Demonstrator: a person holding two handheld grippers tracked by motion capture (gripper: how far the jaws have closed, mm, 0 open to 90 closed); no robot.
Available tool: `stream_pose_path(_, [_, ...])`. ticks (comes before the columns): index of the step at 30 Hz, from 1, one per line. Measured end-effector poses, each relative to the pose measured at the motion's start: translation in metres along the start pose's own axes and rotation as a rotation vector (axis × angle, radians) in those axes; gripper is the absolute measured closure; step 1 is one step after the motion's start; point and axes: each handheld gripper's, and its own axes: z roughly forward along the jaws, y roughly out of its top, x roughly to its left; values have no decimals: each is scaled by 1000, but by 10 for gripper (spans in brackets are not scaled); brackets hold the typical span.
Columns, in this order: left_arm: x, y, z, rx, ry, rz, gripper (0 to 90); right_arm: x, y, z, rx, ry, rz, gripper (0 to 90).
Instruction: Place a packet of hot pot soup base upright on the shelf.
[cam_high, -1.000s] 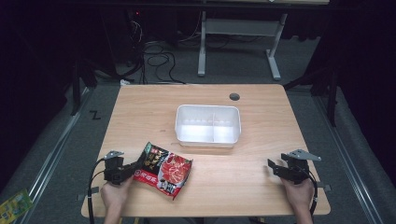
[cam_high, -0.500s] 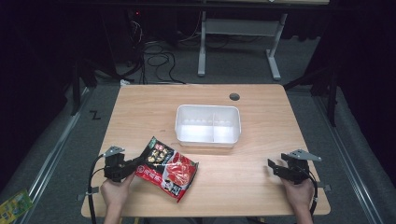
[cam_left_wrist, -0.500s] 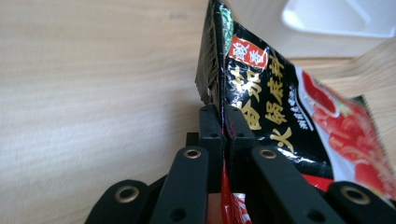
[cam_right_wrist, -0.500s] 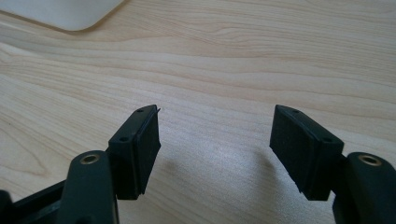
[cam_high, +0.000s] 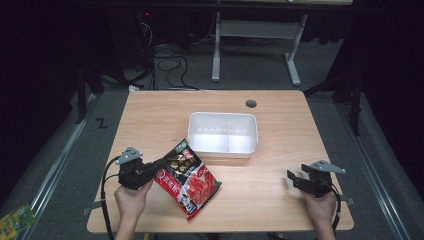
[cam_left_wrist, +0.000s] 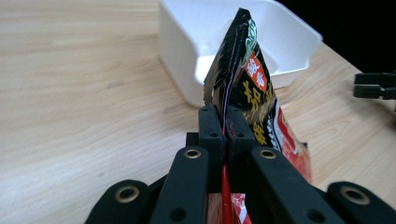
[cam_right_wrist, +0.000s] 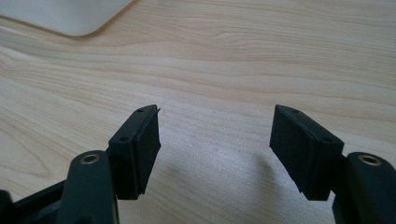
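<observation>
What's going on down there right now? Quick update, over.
Left claw clamped on snack packet, one edge raised. Right claw open, empty. White tray just beyond, path clear.

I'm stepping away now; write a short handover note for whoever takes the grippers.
Left gripper: shut on the edge of the red and black packet, which is tilted up off the table.
Right gripper: open, empty, low over the table at the right.
White bin: mid-table, nothing visible inside.
Done: packet gripped.
Left, probably: put the packet in the bin and release.
</observation>
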Motion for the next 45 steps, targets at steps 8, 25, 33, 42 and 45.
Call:
stream_pose_path(8, [-22, 21, 5, -22, -29, 49, 886, -1, 0, -1, -6, 3, -6, 338])
stream_pose_path(25, [-49, 48, -4, -44, -90, 120, 885, 0, 0, -1, -6, 3, 3, 337])
stream_pose_path(33, [-54, 58, -12, -82, -72, 147, 885, 0, 0, 0, -6, 0, -3, 338])
stream_pose_path(42, [-56, 73, -17, -98, -45, 169, 885, -1, 0, 0, 0, 3, -4, 336])
stream_pose_path(45, [-57, 78, -17, -108, -38, 175, 886, -1, 0, 0, -1, 3, 2, 335])
